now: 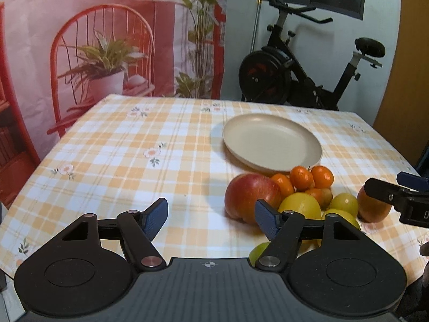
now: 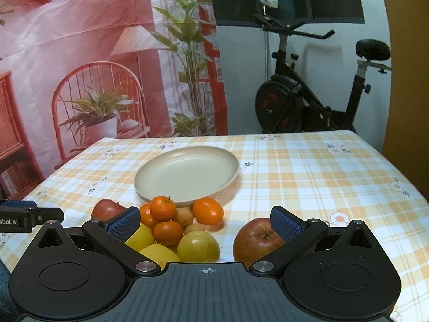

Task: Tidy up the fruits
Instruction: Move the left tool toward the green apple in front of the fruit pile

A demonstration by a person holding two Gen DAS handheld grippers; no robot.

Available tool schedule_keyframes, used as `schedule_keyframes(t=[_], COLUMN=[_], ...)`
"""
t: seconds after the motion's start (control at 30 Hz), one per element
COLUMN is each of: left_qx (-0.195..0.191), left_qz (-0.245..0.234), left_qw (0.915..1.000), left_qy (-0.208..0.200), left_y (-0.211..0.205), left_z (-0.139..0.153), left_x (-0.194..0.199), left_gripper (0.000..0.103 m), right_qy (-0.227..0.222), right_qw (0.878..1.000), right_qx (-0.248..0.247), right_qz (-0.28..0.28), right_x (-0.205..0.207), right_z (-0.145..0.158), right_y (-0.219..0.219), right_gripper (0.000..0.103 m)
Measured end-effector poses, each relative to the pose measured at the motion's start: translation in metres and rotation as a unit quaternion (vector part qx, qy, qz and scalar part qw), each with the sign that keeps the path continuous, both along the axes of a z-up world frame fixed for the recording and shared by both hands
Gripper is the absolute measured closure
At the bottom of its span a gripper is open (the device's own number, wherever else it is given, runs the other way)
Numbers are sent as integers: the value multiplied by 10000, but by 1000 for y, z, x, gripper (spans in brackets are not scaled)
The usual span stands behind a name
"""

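A pile of fruit lies on the checked tablecloth in front of an empty beige plate (image 1: 272, 143) (image 2: 187, 174). A red apple (image 1: 250, 197) (image 2: 107, 209) is at the pile's left, with tangerines (image 1: 301, 178) (image 2: 162, 209) and lemons (image 1: 300, 205) (image 2: 198, 245) in the middle. A second apple (image 1: 372, 206) (image 2: 257, 241) sits apart on the right. My left gripper (image 1: 211, 218) (image 2: 40, 209) is open over bare cloth, its right finger just in front of the red apple. My right gripper (image 2: 205, 225) (image 1: 383, 181) is open wide, with the pile and the second apple between its fingers, unpressed.
The table (image 1: 120, 161) is bare cloth to the left of the pile and behind the plate. An exercise bike (image 1: 303, 75) stands behind the far edge. A printed backdrop (image 1: 107, 40) of a chair and plants hangs at the back left.
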State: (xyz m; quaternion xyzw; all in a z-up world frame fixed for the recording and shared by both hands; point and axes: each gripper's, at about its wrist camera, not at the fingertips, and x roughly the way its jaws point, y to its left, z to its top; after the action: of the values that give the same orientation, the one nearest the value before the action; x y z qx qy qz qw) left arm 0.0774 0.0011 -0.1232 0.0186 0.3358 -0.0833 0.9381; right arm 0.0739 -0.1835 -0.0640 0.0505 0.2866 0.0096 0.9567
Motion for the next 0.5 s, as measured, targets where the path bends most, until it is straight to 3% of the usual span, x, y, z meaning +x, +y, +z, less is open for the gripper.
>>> schedule_keyframes(t=[0.5], left_qx=[-446], left_qz=[-878], left_qw=[9939], left_qy=[498], left_y=[-16], left_z=[-15], left_x=[-4], left_gripper=[33], right_qy=[125], right_qw=[9999], right_qx=[-7], right_qz=[116], right_x=[0], right_z=[-4], right_y=[2], right_gripper=[3])
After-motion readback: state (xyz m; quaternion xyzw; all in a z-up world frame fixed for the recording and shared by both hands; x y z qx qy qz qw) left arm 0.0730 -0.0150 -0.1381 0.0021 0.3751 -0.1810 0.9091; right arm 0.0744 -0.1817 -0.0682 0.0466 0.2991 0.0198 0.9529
